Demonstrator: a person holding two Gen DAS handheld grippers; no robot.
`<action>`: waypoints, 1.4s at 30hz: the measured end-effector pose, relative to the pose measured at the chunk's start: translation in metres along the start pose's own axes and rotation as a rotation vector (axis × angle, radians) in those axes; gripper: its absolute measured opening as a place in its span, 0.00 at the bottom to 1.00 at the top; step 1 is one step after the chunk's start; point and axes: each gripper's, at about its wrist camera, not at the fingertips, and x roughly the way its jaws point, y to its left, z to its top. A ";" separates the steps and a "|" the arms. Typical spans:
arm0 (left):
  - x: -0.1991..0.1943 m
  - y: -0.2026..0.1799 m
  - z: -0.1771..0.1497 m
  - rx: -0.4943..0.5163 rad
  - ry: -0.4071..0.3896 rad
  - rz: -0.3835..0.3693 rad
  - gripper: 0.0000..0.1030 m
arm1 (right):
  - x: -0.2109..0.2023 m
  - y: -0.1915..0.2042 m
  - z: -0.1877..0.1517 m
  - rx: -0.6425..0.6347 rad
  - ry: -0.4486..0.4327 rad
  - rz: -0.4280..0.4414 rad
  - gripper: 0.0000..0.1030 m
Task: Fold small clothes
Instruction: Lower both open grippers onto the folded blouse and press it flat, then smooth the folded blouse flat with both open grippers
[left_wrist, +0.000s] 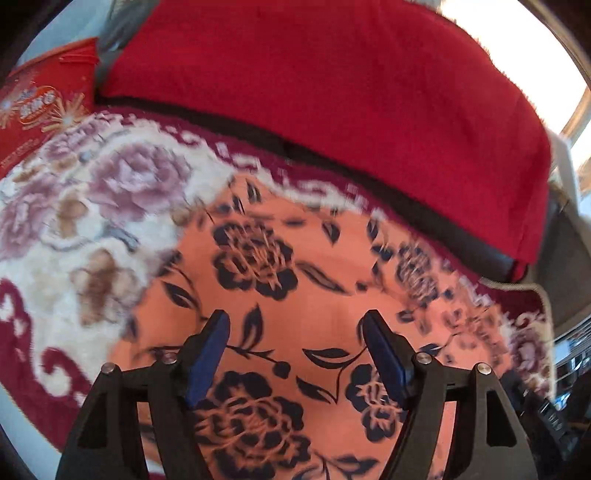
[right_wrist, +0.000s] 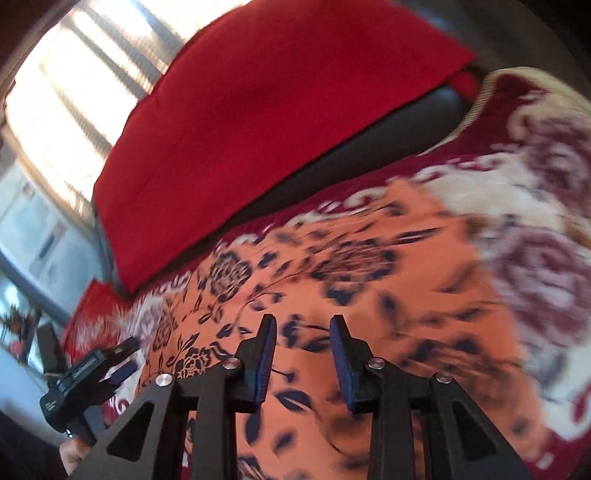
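The left tool (left_wrist: 295, 325) hangs released, its two blue-padded fingers (left_wrist: 208, 354) spread wide with nothing between them. Under the gap lies the cloth (left_wrist: 295, 280), orange with dark navy flowers and leaves. Whether the fingertips touch the fabric cannot be told from the left wrist view.

The right tool (right_wrist: 303, 328) is also released, jaws apart though narrower than the left's, and it grips nothing. It sits over the same cloth (right_wrist: 369, 295), here blurred. In the right wrist view the left tool (right_wrist: 120, 356) shows at the lower left, over the cloth's edge, well apart from the right one.

The cloth lies spread and mostly flat on a rug (left_wrist: 92, 221), cream with mauve roses inside a maroon border. The cloth's far edge lies just short of the rug's far border. Rug shows bare to the left of the cloth in the left view and to the right of it (right_wrist: 535, 240) in the right view.

Beyond the rug's far edge runs a dark seat (left_wrist: 461, 243), and over it is draped a plain red cover (left_wrist: 332, 92), also seen in the right view (right_wrist: 240, 129).

At the rug's far left corner stands a red box (left_wrist: 40, 107) with gold printing. A bright window (right_wrist: 74, 92) fills the upper left of the right view.
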 end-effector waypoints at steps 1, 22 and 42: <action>0.011 -0.003 -0.003 0.021 0.020 0.013 0.73 | 0.013 0.006 0.002 -0.016 0.011 0.001 0.32; 0.020 -0.002 -0.016 0.171 0.032 0.252 1.00 | 0.088 0.047 -0.013 -0.174 0.117 -0.040 0.32; -0.016 0.020 -0.054 0.216 0.072 0.204 1.00 | -0.038 -0.047 -0.037 0.044 0.038 -0.171 0.31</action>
